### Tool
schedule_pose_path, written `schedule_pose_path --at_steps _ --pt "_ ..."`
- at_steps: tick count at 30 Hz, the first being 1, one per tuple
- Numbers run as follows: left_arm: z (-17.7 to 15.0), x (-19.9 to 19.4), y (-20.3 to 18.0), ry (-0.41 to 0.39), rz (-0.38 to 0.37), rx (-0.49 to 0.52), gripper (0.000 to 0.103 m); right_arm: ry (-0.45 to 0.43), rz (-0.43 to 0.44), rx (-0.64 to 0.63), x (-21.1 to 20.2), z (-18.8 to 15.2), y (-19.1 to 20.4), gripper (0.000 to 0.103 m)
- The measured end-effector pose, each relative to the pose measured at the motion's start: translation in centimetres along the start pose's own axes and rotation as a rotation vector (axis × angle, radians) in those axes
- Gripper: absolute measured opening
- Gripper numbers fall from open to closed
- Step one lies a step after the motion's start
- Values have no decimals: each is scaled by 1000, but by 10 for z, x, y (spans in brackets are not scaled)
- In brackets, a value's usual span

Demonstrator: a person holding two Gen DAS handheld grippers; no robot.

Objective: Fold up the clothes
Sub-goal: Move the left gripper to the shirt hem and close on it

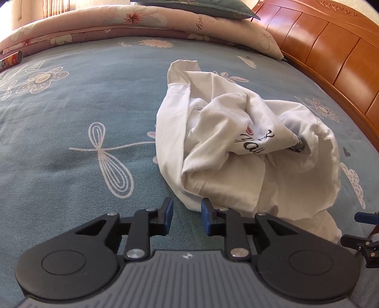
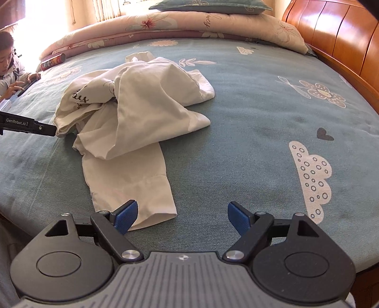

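A crumpled white cotton shirt (image 2: 132, 106) lies mid-bed (image 2: 248, 123); left hand-held gripper (image 1: 187, 216) and right hand-held gripper (image 2: 182, 216) both gape, empty.

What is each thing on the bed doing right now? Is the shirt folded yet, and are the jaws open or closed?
White shirt: crumpled in a heap, not folded, one sleeve lying flat toward the camera.
Left gripper: jaws open, empty, at the shirt's near edge.
Right gripper: jaws wide open, empty, by the sleeve end.
Can: lying on its side.
Quilt: folded, pillow on top.

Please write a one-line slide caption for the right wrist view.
Open right gripper beside the sleeve of a crumpled white shirt on a blue bedsheet.
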State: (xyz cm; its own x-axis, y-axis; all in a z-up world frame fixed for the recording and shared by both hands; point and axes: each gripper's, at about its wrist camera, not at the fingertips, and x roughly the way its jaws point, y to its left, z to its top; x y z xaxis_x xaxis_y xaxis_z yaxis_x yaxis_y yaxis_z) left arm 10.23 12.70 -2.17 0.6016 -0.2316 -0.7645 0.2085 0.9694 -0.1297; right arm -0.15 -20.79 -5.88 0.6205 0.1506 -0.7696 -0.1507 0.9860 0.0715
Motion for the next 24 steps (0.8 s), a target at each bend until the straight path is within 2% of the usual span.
schedule_pose_path --at_steps 6,9,11,15,18,21,24 --pt "2 0 -8 3 8 63 27 9 4 -32 16 -8 2 90" --pt "3 1 -12 -4 22 85 33 19 21 -30 19 -9 0 102" --pt "3 0 -11 -15 0 86 34 28 9 -49 21 -9 2 103" --pt "9 -3 -1 -16 -11 62 45 26 -7 -76 20 -12 4 103" --pt "21 -8 7 -43 22 41 45 23 -4 -74 19 -12 3 103" --pt "35 -11 19 -75 27 -3 43 14 -5 -75 18 -13 3 103" --pt "43 -3 23 -71 18 1 40 14 -4 -80 19 -13 3 103"
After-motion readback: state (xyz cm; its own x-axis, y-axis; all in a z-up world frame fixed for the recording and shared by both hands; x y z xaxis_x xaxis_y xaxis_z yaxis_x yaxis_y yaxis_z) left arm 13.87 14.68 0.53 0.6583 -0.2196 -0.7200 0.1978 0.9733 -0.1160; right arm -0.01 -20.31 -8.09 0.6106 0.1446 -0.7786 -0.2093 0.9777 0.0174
